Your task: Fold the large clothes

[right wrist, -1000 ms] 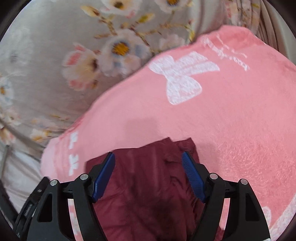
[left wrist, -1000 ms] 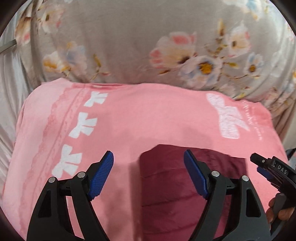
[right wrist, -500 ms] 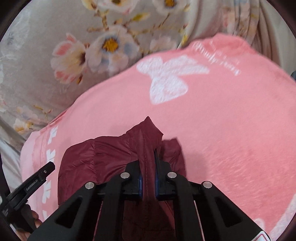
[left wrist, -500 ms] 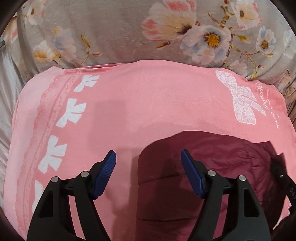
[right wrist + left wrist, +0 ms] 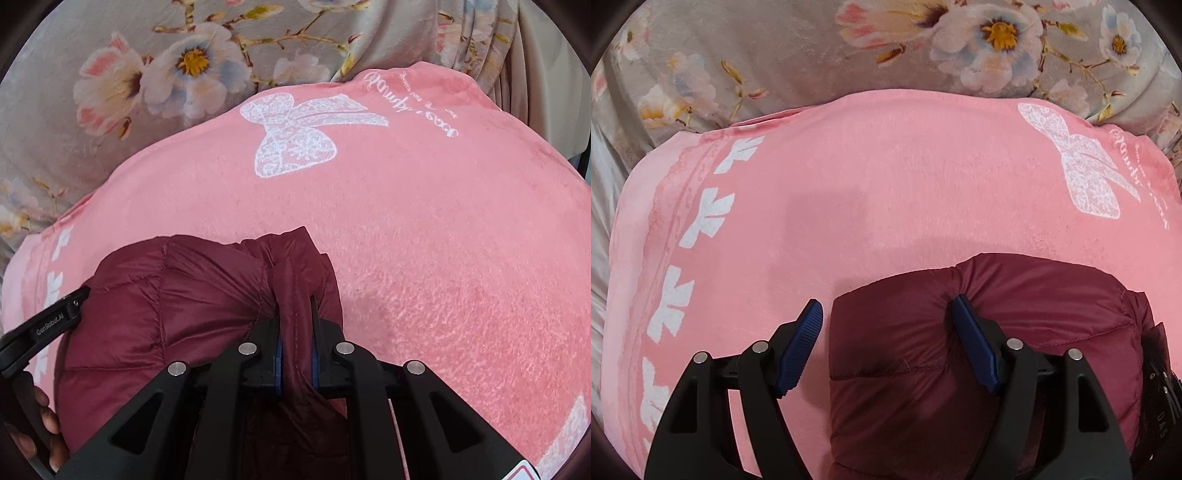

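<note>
Our right gripper (image 5: 295,354) pinches a jacket (image 5: 177,295) fold; our left gripper (image 5: 886,332) stands wide astride its left edge, one pad denting it. The jacket lies at the pink blanket's (image 5: 886,184) near edge, bare beyond to the floral cover (image 5: 775,48).

Puffy quilted maroon jacket (image 5: 1015,332), bunched and folded, on pink bow-print blanket (image 5: 886,192).

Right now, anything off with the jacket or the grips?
Nothing stands out. Right gripper pinches the maroon jacket's edge; left gripper is open astride the other corner, on the pink blanket.
</note>
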A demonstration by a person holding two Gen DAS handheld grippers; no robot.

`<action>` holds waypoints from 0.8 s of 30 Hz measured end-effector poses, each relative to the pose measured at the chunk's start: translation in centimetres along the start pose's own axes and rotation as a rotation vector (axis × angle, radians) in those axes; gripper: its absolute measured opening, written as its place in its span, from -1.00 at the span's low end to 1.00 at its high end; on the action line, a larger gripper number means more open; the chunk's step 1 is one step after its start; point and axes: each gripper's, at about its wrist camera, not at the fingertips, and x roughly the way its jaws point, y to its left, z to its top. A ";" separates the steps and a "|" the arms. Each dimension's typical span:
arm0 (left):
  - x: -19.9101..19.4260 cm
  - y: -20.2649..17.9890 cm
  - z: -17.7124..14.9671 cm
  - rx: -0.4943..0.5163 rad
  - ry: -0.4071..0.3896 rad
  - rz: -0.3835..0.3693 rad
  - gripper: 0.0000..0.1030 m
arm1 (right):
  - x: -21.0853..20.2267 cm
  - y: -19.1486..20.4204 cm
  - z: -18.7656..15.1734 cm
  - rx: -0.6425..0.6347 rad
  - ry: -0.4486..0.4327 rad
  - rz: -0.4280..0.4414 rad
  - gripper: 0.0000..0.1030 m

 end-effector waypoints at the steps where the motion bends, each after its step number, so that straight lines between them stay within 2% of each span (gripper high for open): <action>1: 0.2 -0.1 -0.1 0.001 -0.001 0.006 0.37 | 0.2 0.2 -0.2 -0.015 -0.006 -0.011 -0.80; 4: 0.9 -0.4 -0.5 -0.001 -0.001 0.013 0.37 | 0.5 0.6 -0.6 -0.043 -0.022 -0.034 -0.78; 10: 1.9 -0.4 -1.0 -0.023 -0.001 0.015 0.38 | 1.4 0.5 -0.8 -0.035 -0.023 -0.024 -0.70; 24: 2.6 -1.6 -1.7 0.006 -0.047 0.068 0.39 | 1.9 0.6 -1.2 -0.049 -0.039 -0.013 -0.62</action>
